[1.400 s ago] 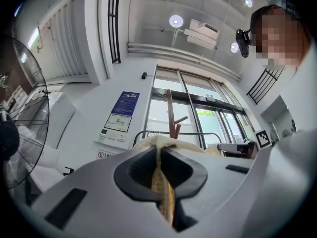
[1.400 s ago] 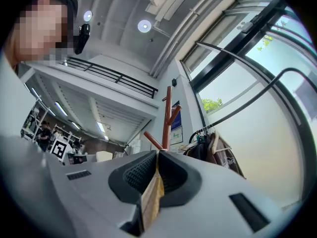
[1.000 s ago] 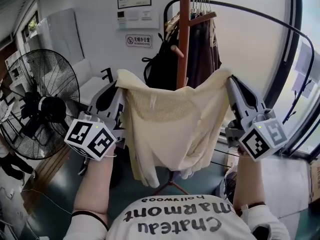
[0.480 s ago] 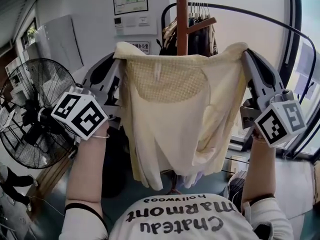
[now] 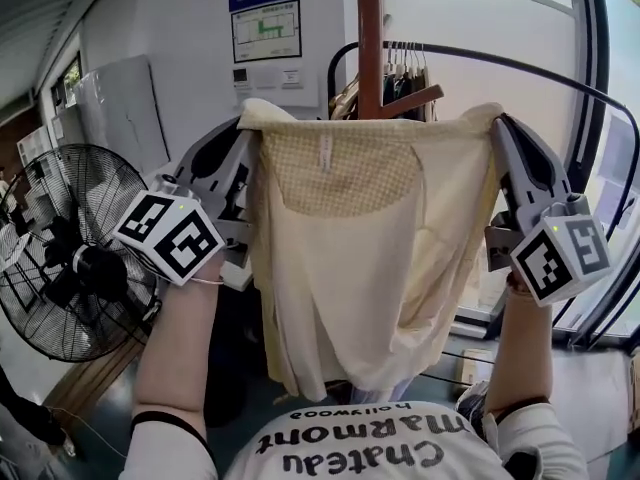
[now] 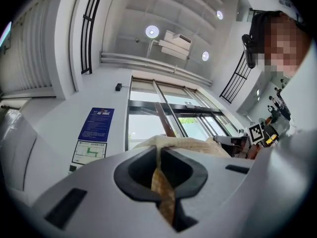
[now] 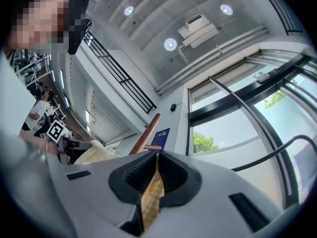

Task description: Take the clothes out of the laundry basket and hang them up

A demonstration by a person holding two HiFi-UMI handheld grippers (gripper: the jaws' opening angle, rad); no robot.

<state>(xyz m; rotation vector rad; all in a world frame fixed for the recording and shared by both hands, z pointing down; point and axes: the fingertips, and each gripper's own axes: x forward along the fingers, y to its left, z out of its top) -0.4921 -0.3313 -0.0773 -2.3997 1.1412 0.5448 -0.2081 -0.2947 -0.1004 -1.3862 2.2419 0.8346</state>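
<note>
A pale yellow garment [image 5: 370,268] with a mesh upper panel hangs spread between my two grippers in the head view, in front of the wooden coat stand pole [image 5: 371,28]. My left gripper [image 5: 248,118] is shut on its left top corner, and the cloth [image 6: 163,192] shows pinched between the jaws in the left gripper view. My right gripper [image 5: 493,118] is shut on the right top corner; a strip of the fabric [image 7: 151,197] sits clamped between its pads in the right gripper view. Both grippers point upward. The laundry basket is not in view.
A black curved clothes rail [image 5: 520,63] with hangers and dark clothes [image 5: 400,68] stands behind the garment. A large standing fan [image 5: 70,268] is at the left. Notices hang on the white wall [image 5: 265,28]; windows run along the right.
Both grippers have risen with the garment, which now hangs higher and more spread, its top edge level with the coat stand's peg and covering the dark clothes behind.
</note>
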